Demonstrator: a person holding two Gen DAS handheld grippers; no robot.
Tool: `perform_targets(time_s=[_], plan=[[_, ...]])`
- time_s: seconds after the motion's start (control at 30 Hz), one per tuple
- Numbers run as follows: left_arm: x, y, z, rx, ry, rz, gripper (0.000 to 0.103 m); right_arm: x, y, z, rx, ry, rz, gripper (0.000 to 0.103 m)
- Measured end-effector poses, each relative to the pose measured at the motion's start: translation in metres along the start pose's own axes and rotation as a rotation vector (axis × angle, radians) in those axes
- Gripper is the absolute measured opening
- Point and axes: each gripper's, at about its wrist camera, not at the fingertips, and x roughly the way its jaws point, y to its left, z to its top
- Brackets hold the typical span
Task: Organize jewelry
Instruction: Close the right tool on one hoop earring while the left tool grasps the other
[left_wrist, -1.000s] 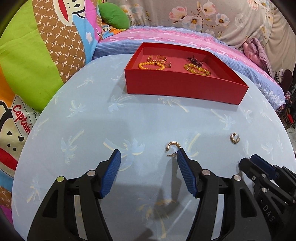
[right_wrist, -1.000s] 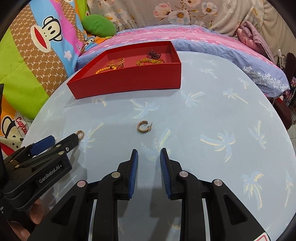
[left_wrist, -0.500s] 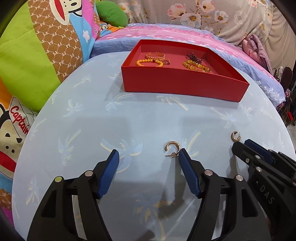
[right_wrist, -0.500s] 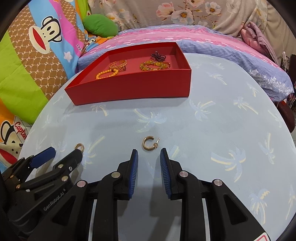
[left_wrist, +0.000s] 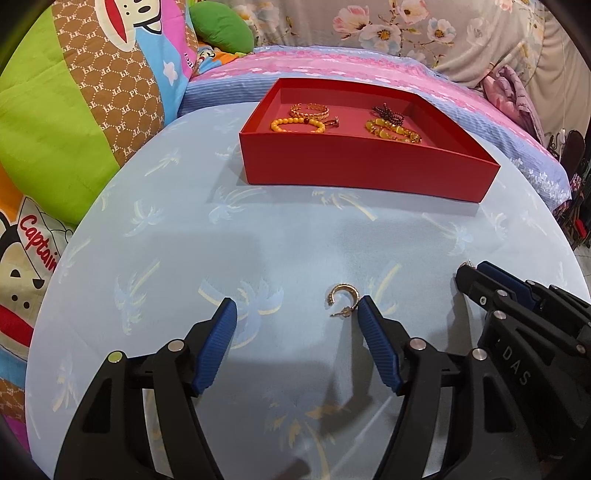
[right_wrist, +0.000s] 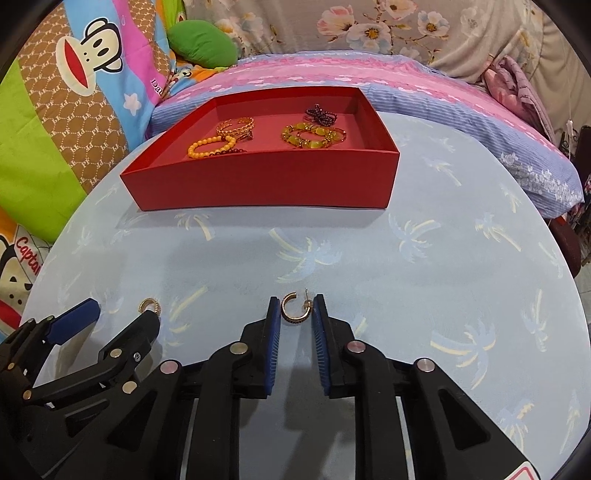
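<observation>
Both wrist cameras close above the pale blue palm-print surface (left_wrist: 280, 236), angled down and forward, side by side, sharing the shallow red cardboard tray (right_wrist: 258, 184) ahead

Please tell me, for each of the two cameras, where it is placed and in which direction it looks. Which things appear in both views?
Left wrist: sits on the left gripper, looks forward and down over the table to the red tray; its open fingers flank one gold earring, right gripper at the right edge.
Right wrist: sits on the right gripper, same direction; its jaws are closing around the other earring, left gripper at lower left.
Shared: tray, both earrings, table, bedding.
</observation>
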Motion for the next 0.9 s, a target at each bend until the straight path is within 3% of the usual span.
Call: perform_targets(time_s=[0.3,0.5,0.67,0.9], plan=[[0.003,-0.004,0.003,0.025,0.004,0.010,0.063,-0.001,-0.003,-0.001,0.016,-0.001,0.012,0.016],[0.001,-0.008,0.004,0.049,-0.007,-0.020,0.041,-0.003,-0.007,-0.002,0.030,-0.002,0.019,0.016],[0.000,-0.010,0.004,0.056,-0.008,-0.046,0.016,-0.004,-0.009,-0.003,0.031,-0.002,0.022,0.016],[-0.003,-0.008,0.004,0.023,0.014,-0.109,0.016,-0.011,-0.014,-0.010,0.048,0.000,0.030,0.016]])
